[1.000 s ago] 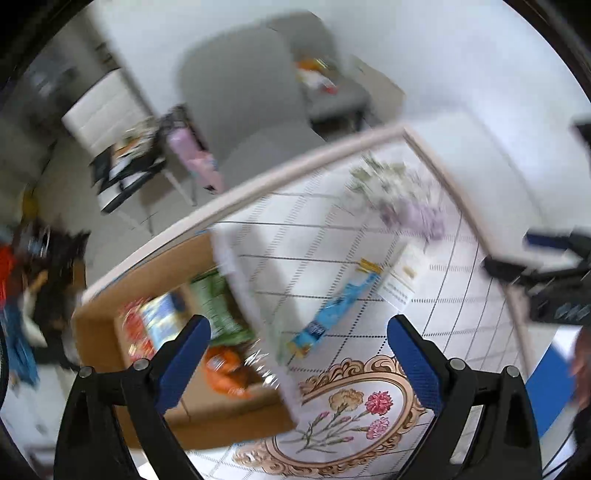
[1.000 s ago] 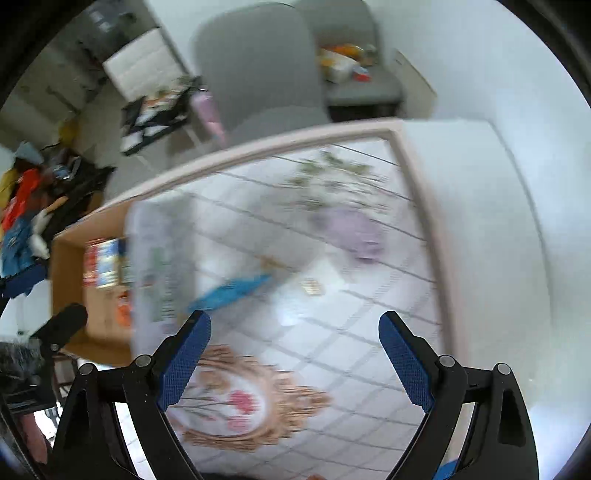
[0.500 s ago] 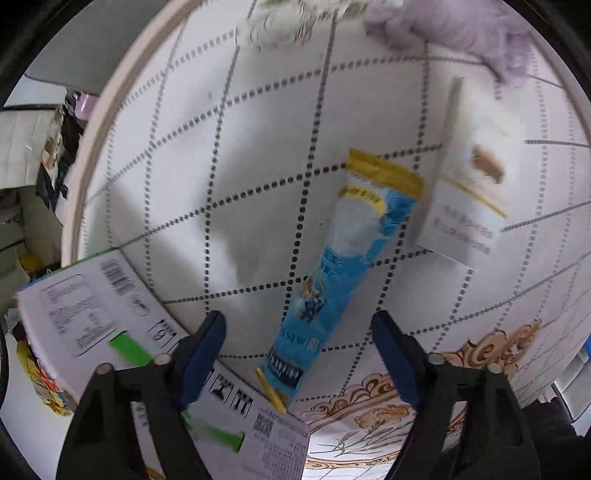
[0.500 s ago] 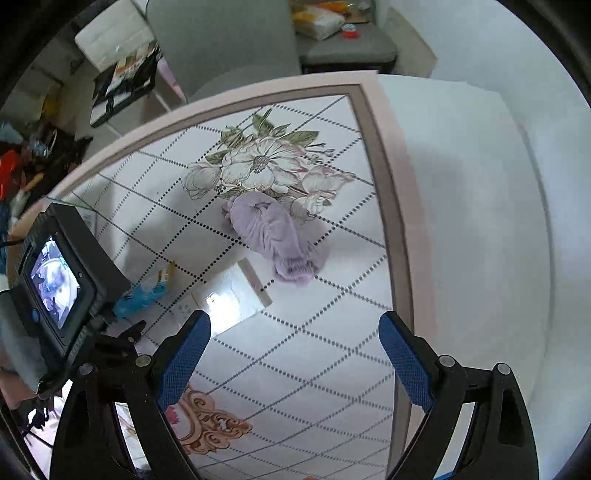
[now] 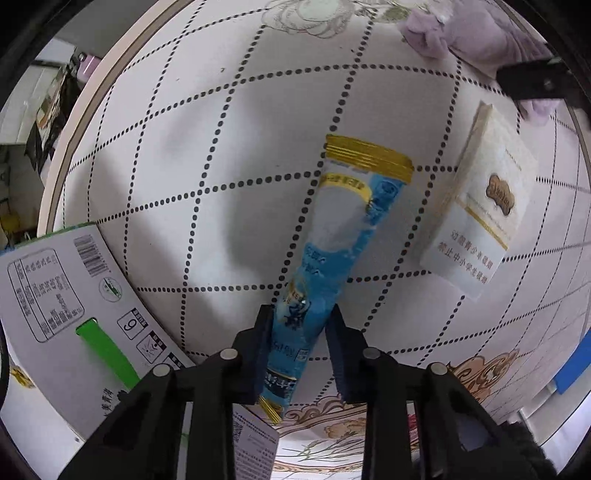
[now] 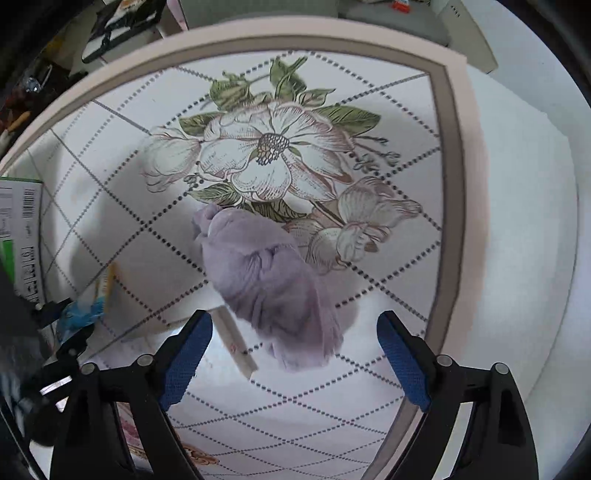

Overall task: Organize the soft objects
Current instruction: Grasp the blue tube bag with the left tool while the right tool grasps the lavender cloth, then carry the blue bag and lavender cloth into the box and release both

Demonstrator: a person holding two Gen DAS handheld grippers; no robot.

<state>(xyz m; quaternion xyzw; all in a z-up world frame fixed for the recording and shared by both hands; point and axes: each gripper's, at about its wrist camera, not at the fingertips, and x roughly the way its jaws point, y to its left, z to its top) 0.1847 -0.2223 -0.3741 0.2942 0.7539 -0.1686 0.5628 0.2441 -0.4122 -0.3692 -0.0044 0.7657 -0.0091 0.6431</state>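
A blue soft tube (image 5: 332, 243) with a gold crimped end lies on the patterned tabletop (image 5: 192, 177). My left gripper (image 5: 300, 332) is shut on the tube's lower part. The tube also shows in the right wrist view (image 6: 86, 306). A crumpled lilac cloth (image 6: 269, 288) lies on the table by the flower print. My right gripper (image 6: 293, 354) is open and empty, just above the cloth's near end. The cloth also shows at the top right of the left wrist view (image 5: 476, 33).
A white cigarette pack (image 5: 480, 218) lies right of the tube, and shows under the cloth's edge in the right wrist view (image 6: 236, 343). A white carton with green print (image 5: 62, 302) stands at the left. The table's pink rim (image 6: 461, 155) runs along the right.
My left gripper has moved down onto the blue tube and closed on it. My right gripper has moved closer to the lilac cloth and stays open.
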